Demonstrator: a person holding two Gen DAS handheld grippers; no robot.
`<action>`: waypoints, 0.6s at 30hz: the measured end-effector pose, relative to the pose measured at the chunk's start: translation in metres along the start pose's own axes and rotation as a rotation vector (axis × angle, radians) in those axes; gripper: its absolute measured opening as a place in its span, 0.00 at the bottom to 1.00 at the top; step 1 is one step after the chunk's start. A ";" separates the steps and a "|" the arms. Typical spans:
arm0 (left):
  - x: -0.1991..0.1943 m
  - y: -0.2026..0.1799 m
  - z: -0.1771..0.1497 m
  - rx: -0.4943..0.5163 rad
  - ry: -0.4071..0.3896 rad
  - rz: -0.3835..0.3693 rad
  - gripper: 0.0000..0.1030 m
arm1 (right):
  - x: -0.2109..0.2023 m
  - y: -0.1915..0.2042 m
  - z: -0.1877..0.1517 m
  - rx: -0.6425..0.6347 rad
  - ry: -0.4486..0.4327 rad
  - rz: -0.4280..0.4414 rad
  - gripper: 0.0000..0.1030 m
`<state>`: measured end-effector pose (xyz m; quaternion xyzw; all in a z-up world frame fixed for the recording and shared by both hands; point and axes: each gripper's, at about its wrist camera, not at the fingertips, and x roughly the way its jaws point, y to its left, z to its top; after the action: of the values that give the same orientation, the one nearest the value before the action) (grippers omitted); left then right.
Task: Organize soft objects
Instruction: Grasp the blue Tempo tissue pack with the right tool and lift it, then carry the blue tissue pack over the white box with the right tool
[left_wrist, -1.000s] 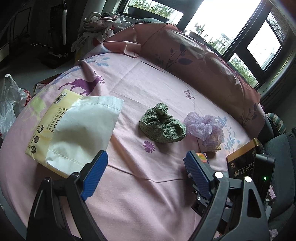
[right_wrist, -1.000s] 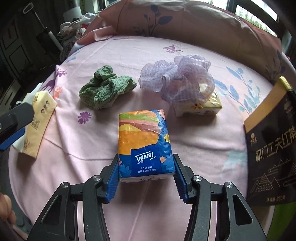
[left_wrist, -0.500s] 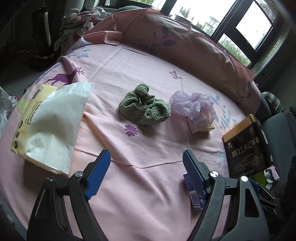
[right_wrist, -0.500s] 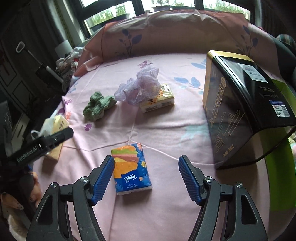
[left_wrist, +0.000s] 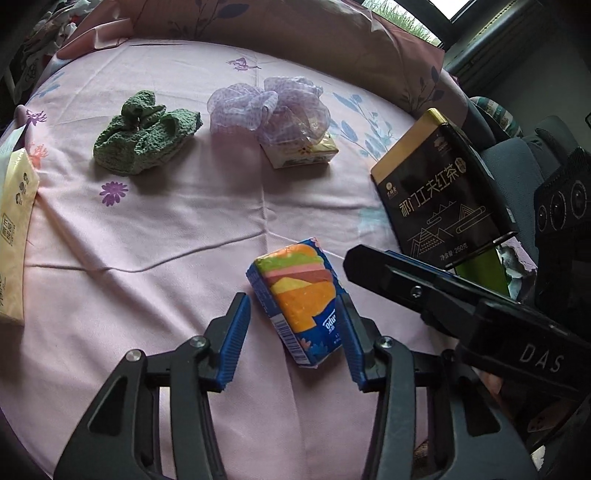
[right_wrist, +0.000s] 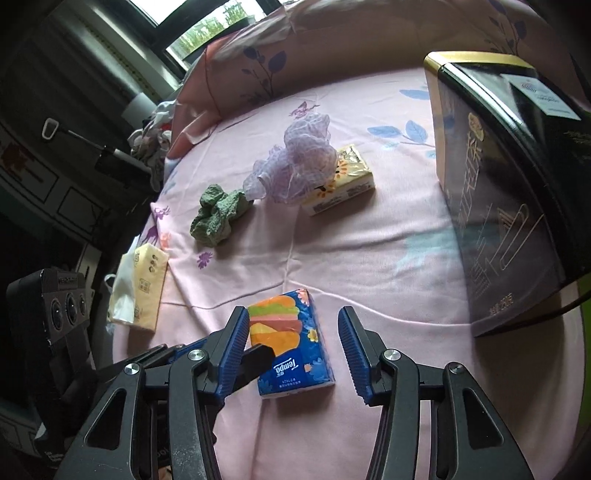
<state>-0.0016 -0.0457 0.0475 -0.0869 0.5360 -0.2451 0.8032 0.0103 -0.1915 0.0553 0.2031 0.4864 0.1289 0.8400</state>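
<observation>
A blue-and-orange tissue pack lies on a pink bedsheet, between the closing jaws of both the left hand-held gripper and right hand-held gripper (neither grips it yet). At eleven o'clock sits a green knitted cloth; at twelve, a lilac mesh pouf

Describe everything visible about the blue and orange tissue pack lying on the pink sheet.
The blue and orange plastic-wrapped pocket tissue pack is a small soft brick printed with green, pink, yellow and orange bands, flowers, a barcode and "Tempo". It lies flat on the pink bedsheet. The left tongs are closing around it, one pad at its side, the other apart. The right tongs also straddle it, closing, one pad near its edge.
</observation>
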 end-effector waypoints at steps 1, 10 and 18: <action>0.004 -0.001 0.000 0.000 0.015 0.001 0.44 | 0.006 -0.001 -0.001 0.008 0.020 0.009 0.51; 0.015 -0.009 -0.004 0.039 0.027 0.008 0.40 | 0.037 -0.008 -0.004 0.065 0.106 0.023 0.51; -0.020 -0.034 -0.007 0.124 -0.169 0.022 0.39 | -0.005 0.005 -0.002 0.013 -0.046 0.035 0.51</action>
<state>-0.0245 -0.0644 0.0744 -0.0516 0.4512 -0.2605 0.8520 0.0055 -0.1888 0.0602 0.2199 0.4643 0.1357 0.8472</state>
